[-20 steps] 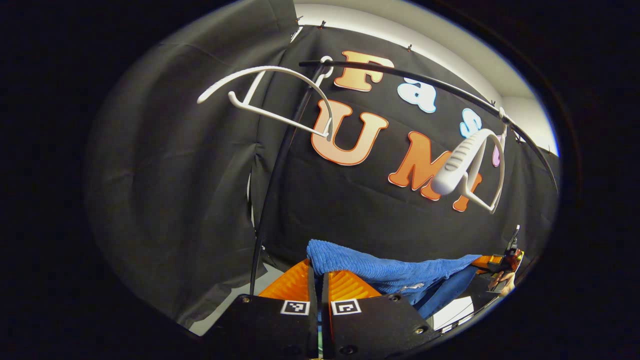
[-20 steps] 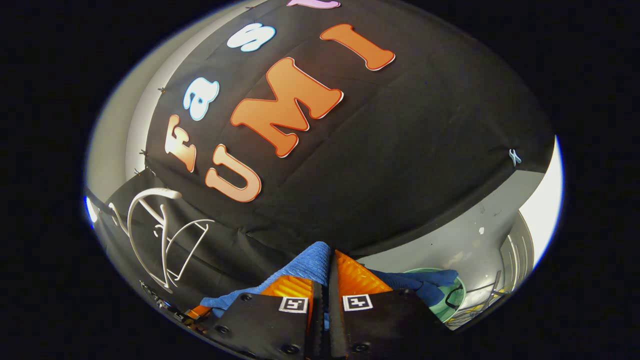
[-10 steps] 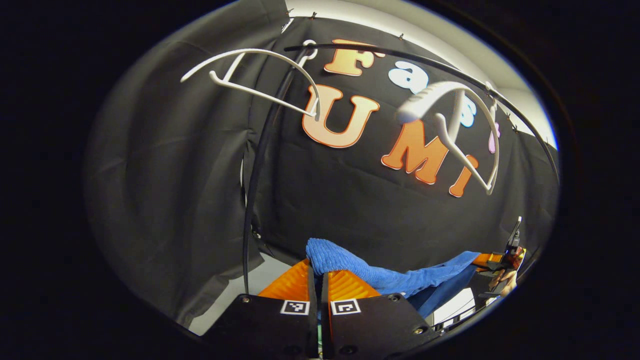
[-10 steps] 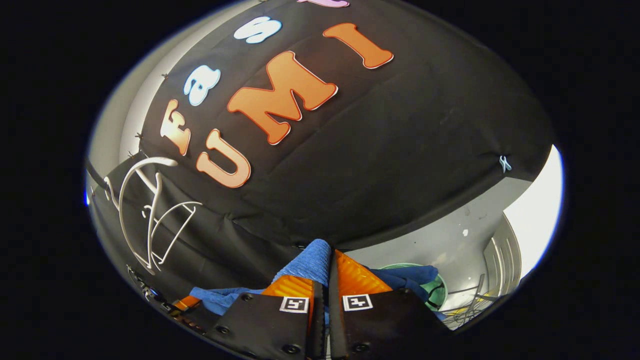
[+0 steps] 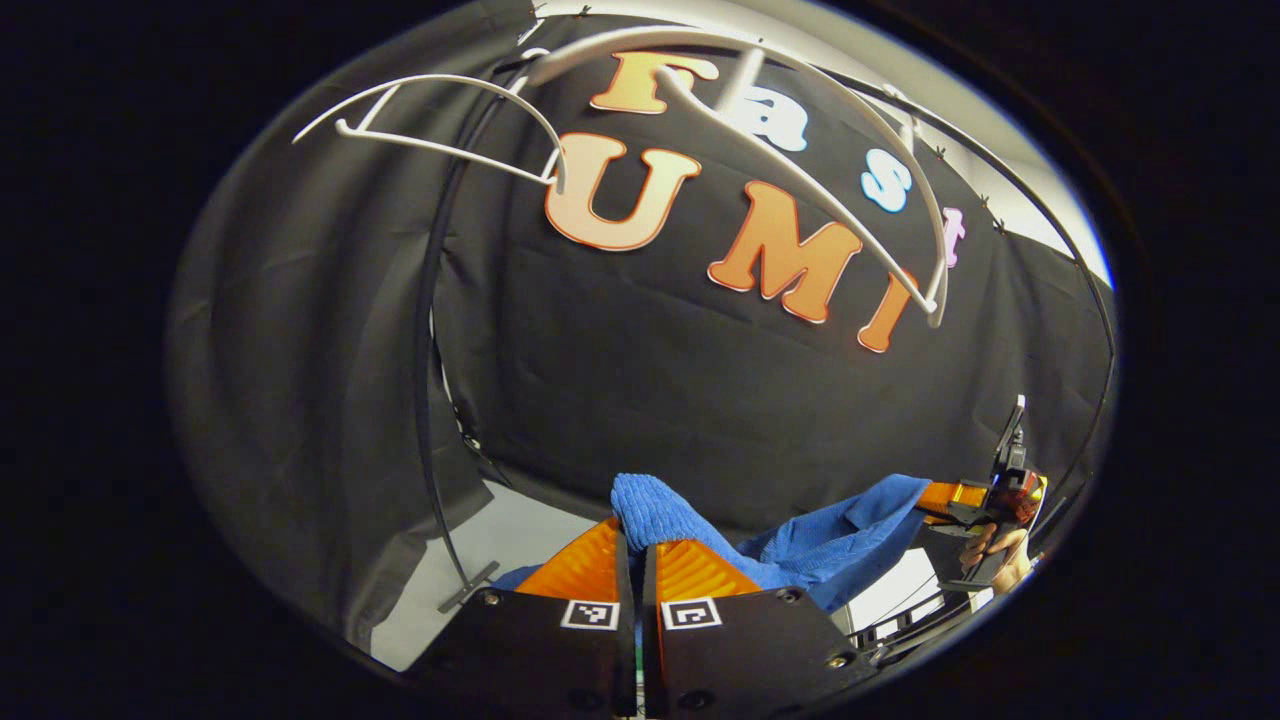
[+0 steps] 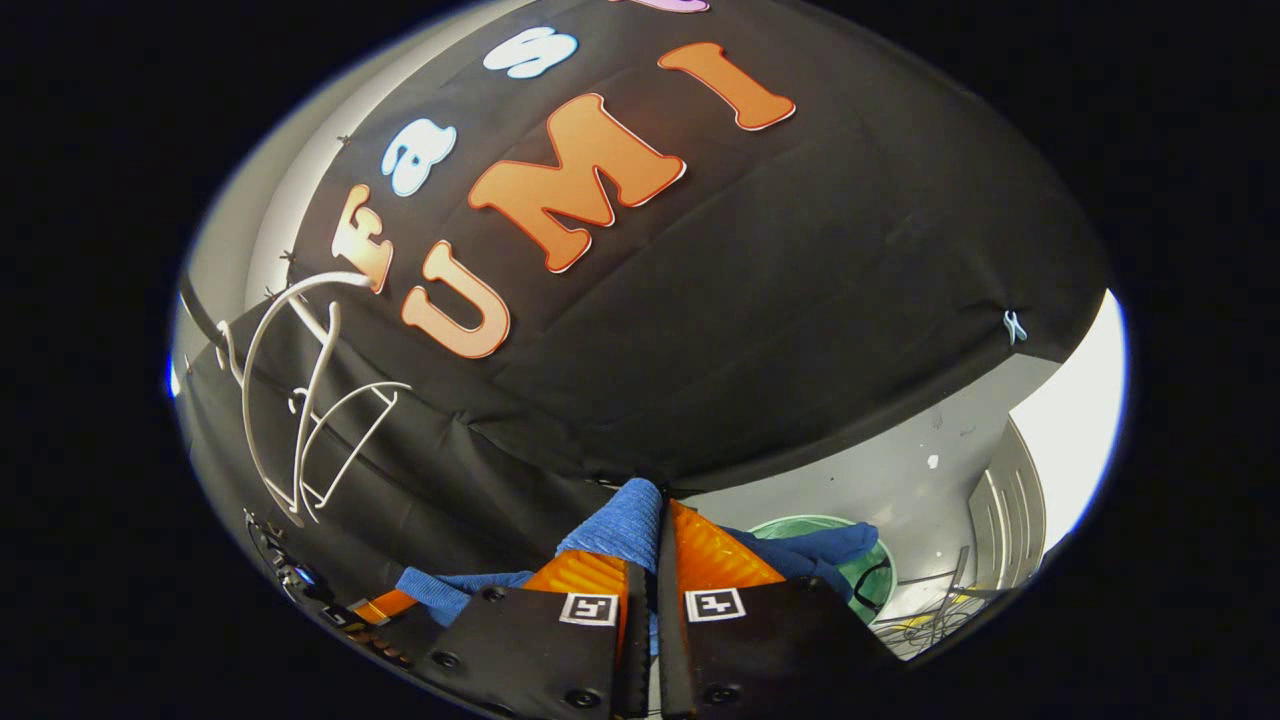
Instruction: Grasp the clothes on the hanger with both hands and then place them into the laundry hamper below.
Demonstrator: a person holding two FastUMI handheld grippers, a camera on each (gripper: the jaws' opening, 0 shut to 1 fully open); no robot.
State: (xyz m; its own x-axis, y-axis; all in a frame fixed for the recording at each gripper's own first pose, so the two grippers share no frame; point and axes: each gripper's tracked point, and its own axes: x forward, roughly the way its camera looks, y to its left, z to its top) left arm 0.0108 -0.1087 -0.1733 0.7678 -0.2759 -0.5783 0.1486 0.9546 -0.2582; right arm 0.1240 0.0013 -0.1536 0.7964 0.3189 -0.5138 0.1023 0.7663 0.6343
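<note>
So in the left gripper view the left gripper (image 5: pixel 640 545) has its fingers pressed together on a bunched-up corner of the blue garment (image 5: pixel 800 545), with a wad of the cloth poking up just past the tips. From there the fabric stretches off to the right, sagging a bit, over to the right gripper (image 5: pixel 950 497), which has the far end; you can see the hand (image 5: pixel 990 555) holding that tool. The right gripper view shows the same deal: the right gripper (image 6: pixel 655 545) fingers are pinching a fold of the blue cloth, and the rest trails off low on both sides, so the garment's long axis runs more or less level between the two tools. Above are two bare white hangers (image 5: pixel 450 130) on a thin dark curved rail (image 5: pixel 430 330), well clear of the cloth. Low right in the right gripper view there's the green laundry hamper (image 6: pixel 860 560) on the pale floor, with part of the blue fabric hanging in front of it, can't tell if it touches
</note>
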